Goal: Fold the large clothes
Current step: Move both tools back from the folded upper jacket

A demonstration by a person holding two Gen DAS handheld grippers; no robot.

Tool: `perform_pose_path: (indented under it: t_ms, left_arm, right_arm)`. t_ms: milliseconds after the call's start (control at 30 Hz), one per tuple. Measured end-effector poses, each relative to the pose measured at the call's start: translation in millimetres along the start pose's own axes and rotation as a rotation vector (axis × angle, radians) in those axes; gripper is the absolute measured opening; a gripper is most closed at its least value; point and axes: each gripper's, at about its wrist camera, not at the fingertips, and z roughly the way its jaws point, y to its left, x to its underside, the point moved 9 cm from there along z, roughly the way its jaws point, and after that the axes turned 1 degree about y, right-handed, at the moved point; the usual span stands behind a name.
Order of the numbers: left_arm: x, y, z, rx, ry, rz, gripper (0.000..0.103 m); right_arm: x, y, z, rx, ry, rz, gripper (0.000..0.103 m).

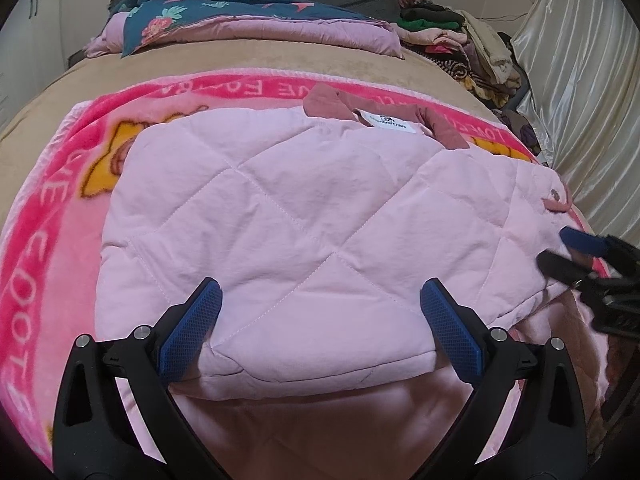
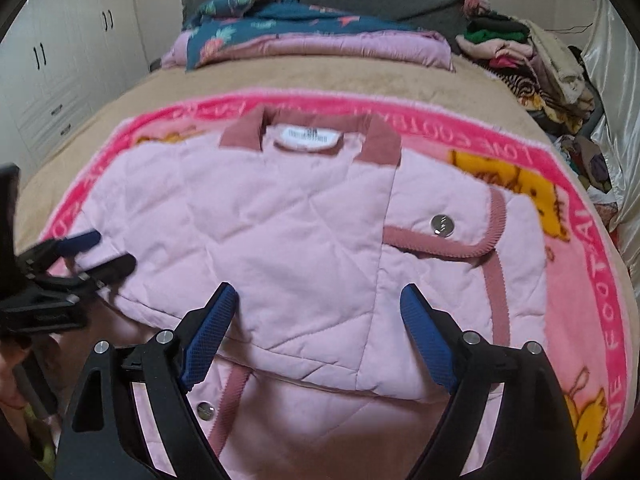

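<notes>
A light pink quilted jacket (image 1: 288, 216) with a dusty-rose collar and white label lies folded on a bright pink blanket (image 1: 48, 208) on the bed. It also shows in the right wrist view (image 2: 304, 232), with a rose-trimmed flap and a silver snap (image 2: 442, 225). My left gripper (image 1: 320, 320) is open above the jacket's near folded edge, holding nothing. My right gripper (image 2: 316, 324) is open above the near edge too, empty. The right gripper appears at the right edge of the left wrist view (image 1: 568, 252), and the left gripper at the left edge of the right wrist view (image 2: 100, 252).
A folded pink and teal floral quilt (image 2: 304, 32) lies at the head of the bed. A pile of mixed clothes (image 2: 532, 60) sits at the far right. A shiny cream curtain (image 1: 580, 92) hangs on the right. White cabinets (image 2: 60, 60) stand on the left.
</notes>
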Motion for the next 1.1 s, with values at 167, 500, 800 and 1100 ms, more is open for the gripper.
perform_pose_path:
  t_ms: [167,500,800,1100]
  left_arm:
    - [2.0,0.5,2.0,-0.002,0.002,0.007,0.094]
    - [7.0,-5.1,7.0,-0.026,0.005,0.032,0.094]
    - [5.9,-4.7,7.8,-0.028,0.005,0.030,0.094]
    - [5.7,-5.1,5.6,-0.035,0.016,0.021,0.094]
  right_arm:
    - [7.2,-1.3,15.0,0.004,0.040,-0.008,0.092]
    - [19.0,-7.9,44.3,0.007,0.064,0.007,0.097]
    - [19.4,-9.0,50.9,0.025,0.043,0.016,0.099]
    - [20.7,-8.6,40.3,0.018,0.034,0.037,0.099]
